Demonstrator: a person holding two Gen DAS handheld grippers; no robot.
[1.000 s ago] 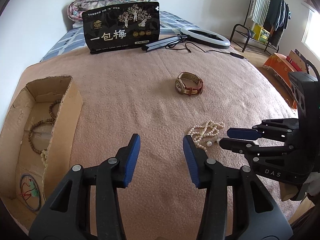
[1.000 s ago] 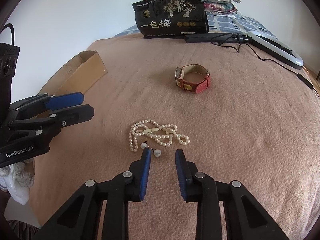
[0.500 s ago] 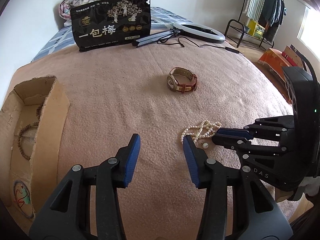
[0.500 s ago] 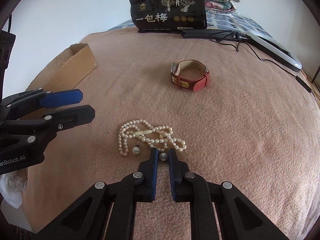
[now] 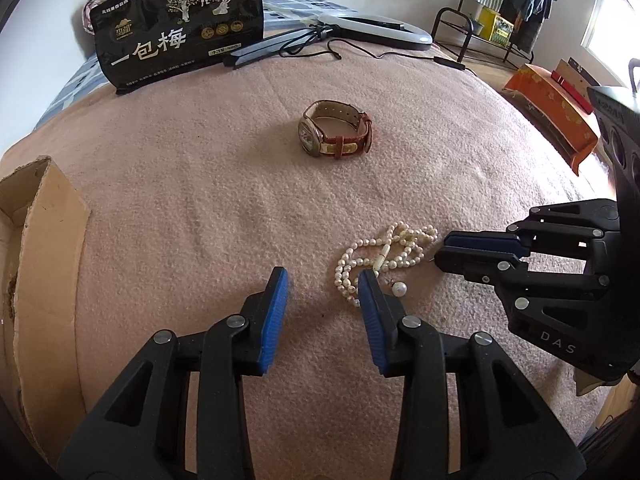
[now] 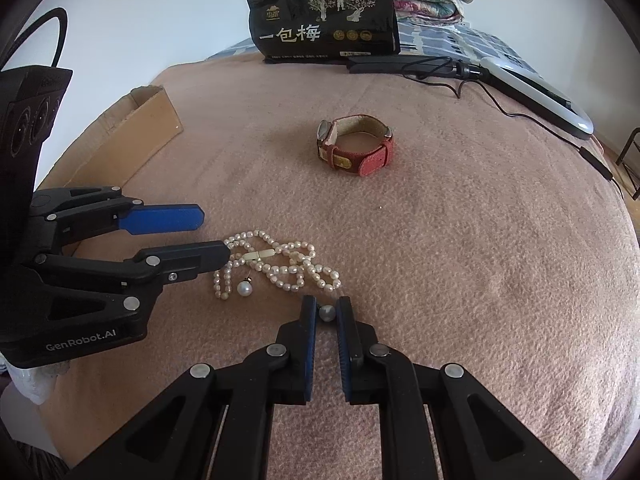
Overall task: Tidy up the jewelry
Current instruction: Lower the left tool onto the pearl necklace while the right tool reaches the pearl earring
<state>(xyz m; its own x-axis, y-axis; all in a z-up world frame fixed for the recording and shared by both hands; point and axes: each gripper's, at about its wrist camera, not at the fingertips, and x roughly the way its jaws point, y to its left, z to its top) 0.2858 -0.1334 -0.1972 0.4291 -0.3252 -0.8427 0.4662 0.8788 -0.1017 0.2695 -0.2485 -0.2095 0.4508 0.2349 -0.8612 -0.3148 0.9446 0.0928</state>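
Note:
A tangled pearl necklace [image 6: 280,264] lies on the pink blanket; it also shows in the left wrist view [image 5: 384,256]. My right gripper [image 6: 326,312] is shut on a single pearl earring [image 6: 327,313] at the necklace's near edge. A second pearl earring [image 6: 244,288] lies loose beside the necklace. My left gripper [image 5: 322,280] is open and empty, its right finger touching the necklace's left end. A red-strapped watch [image 6: 354,146] sits farther back, also seen in the left wrist view [image 5: 335,134].
An open cardboard box [image 5: 36,248] stands at the left edge of the bed, also in the right wrist view [image 6: 132,136]. A black snack bag [image 5: 180,28], a ring light [image 5: 376,32] with cable and folded quilts lie at the back.
My right gripper closed from open onto the pearl earring. My left gripper moved forward and right, up against the necklace, still open.

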